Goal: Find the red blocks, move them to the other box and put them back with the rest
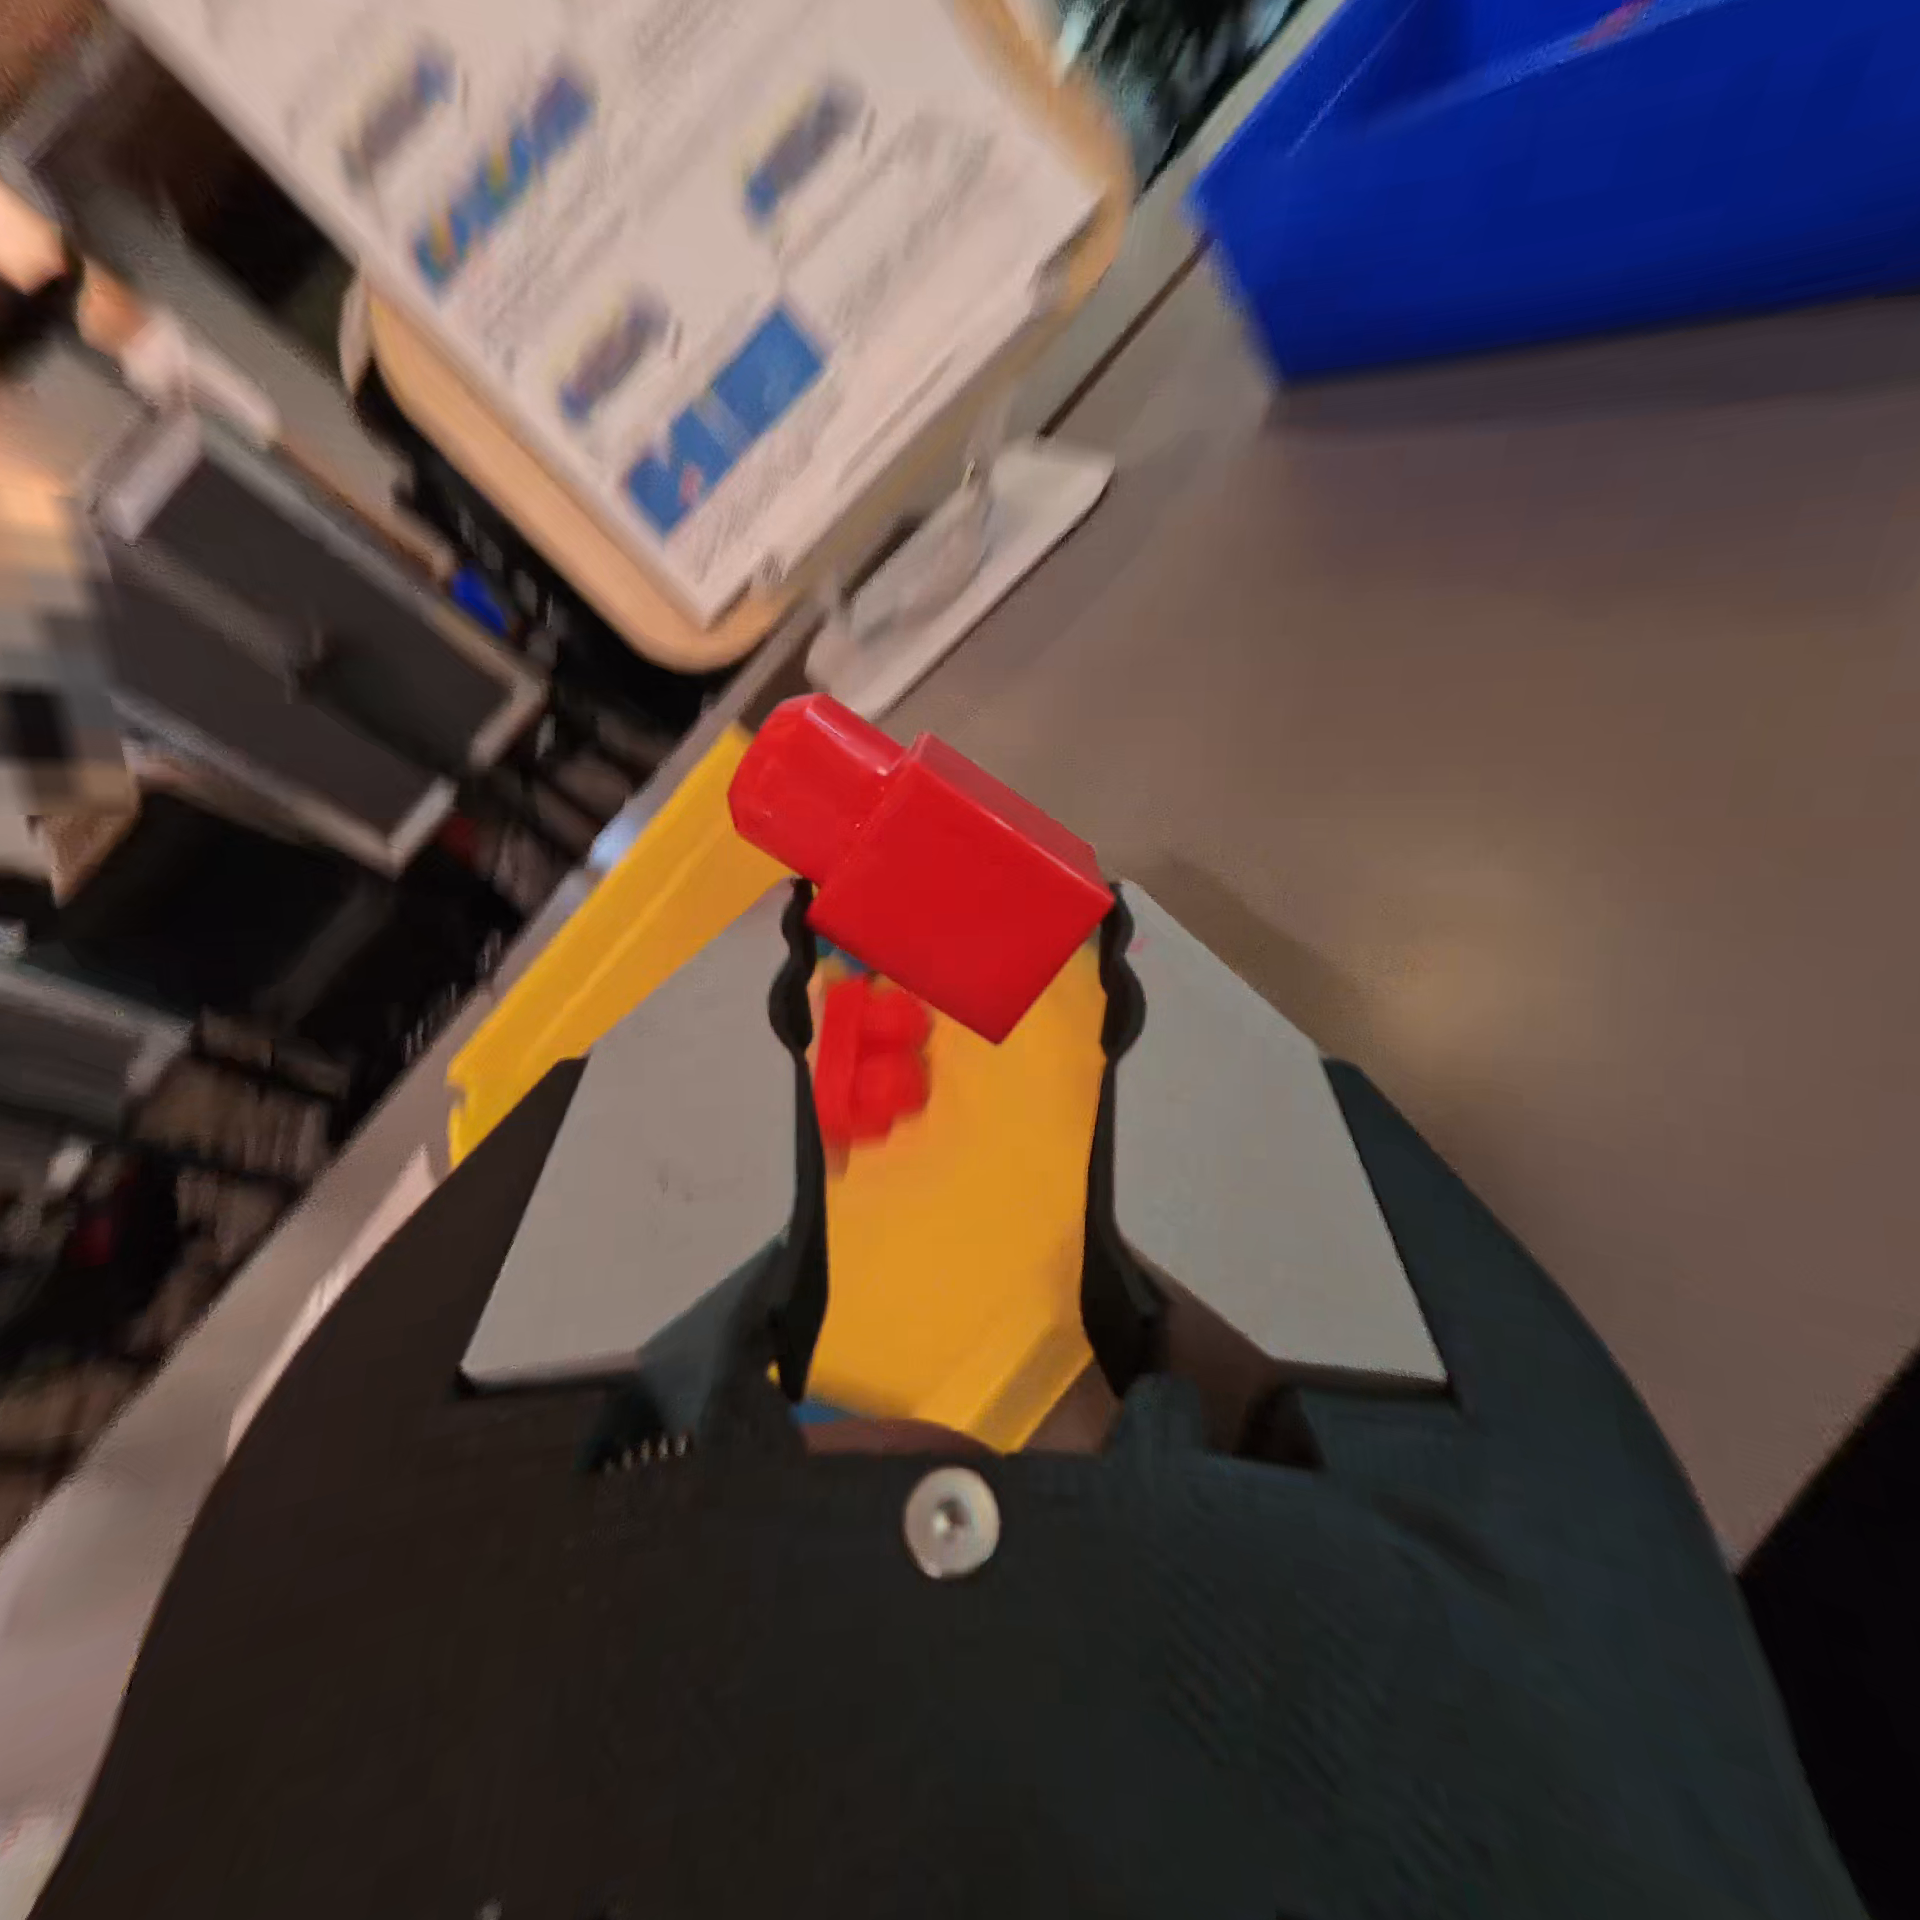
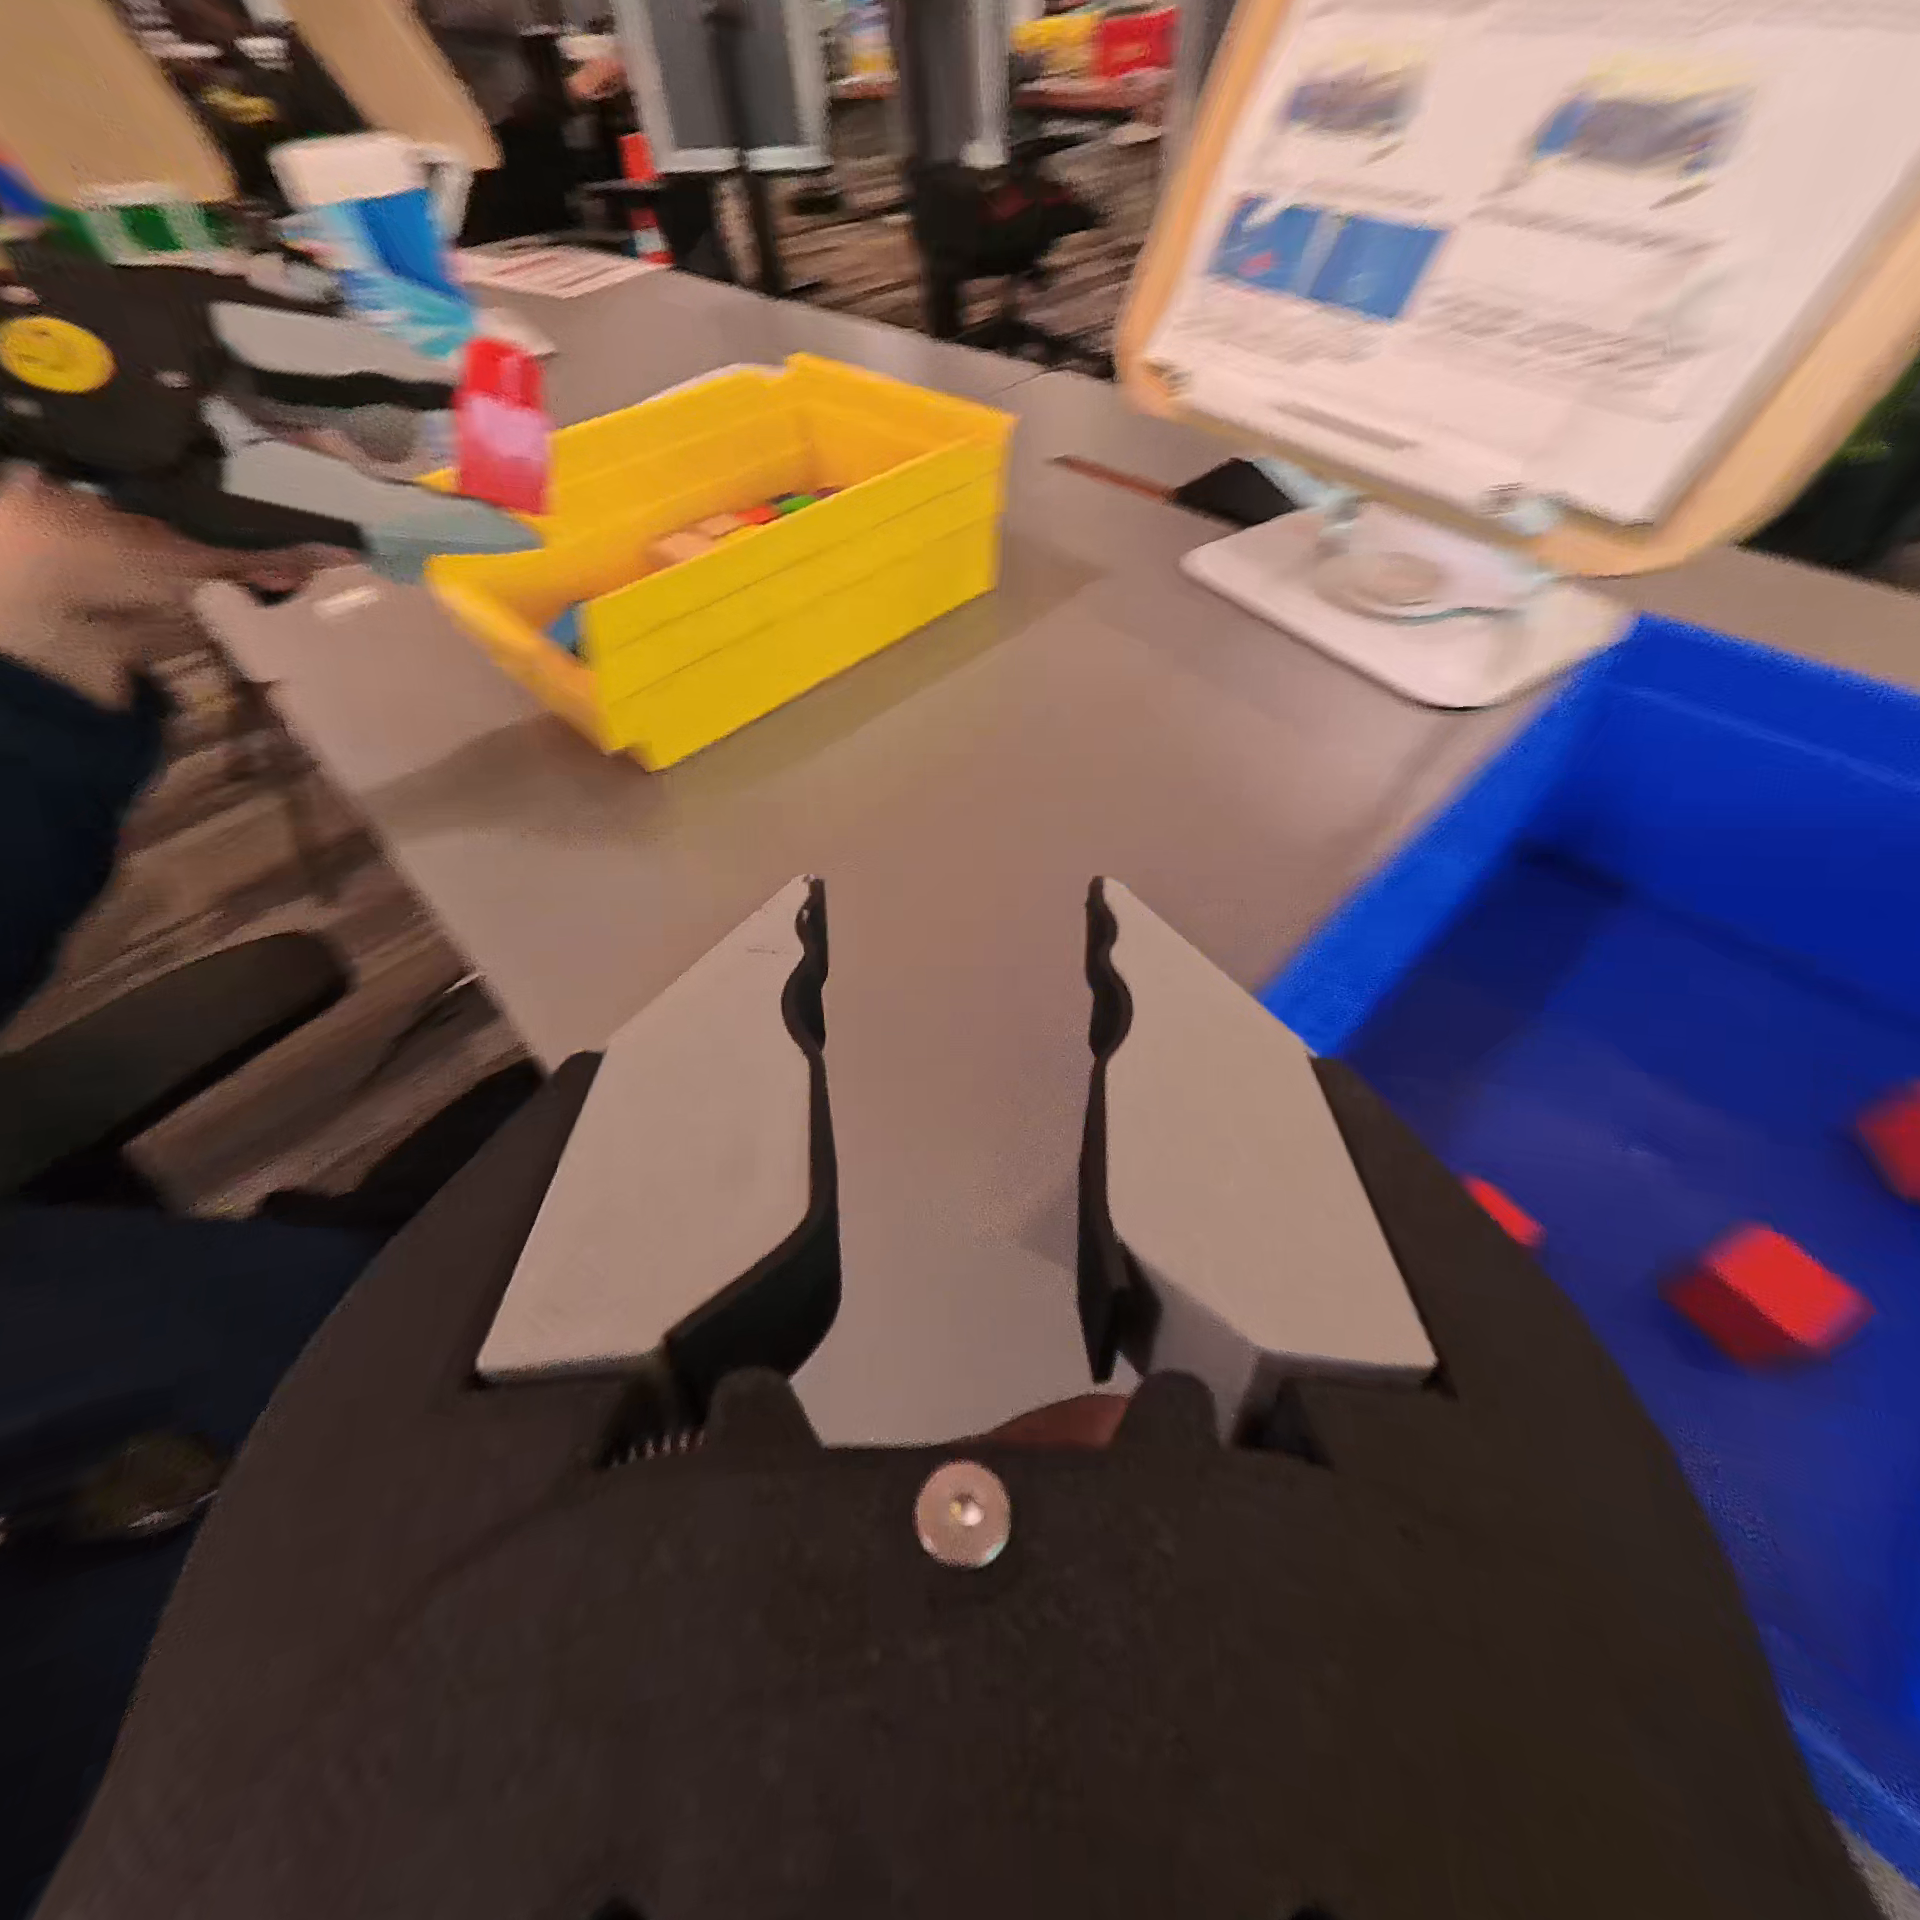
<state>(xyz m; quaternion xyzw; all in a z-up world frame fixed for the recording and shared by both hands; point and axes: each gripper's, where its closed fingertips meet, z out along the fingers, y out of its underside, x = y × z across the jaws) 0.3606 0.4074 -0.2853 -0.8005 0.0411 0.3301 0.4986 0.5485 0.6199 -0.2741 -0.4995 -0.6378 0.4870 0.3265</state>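
1. My left gripper, black-bodied with grey fingers, is tilted and pinches a red plastic block at its fingertips, both pads pressing its sides.
2. My right gripper points level, fingers apart, nothing between them.

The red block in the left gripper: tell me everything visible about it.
The red block is glossy, plastic-looking: a rectangular body with one narrower stud on its upper-left end. It sits tilted at the tips of the left gripper, both black pads against its sides, raised above the yellow box. The right wrist view shows it too, blurred.
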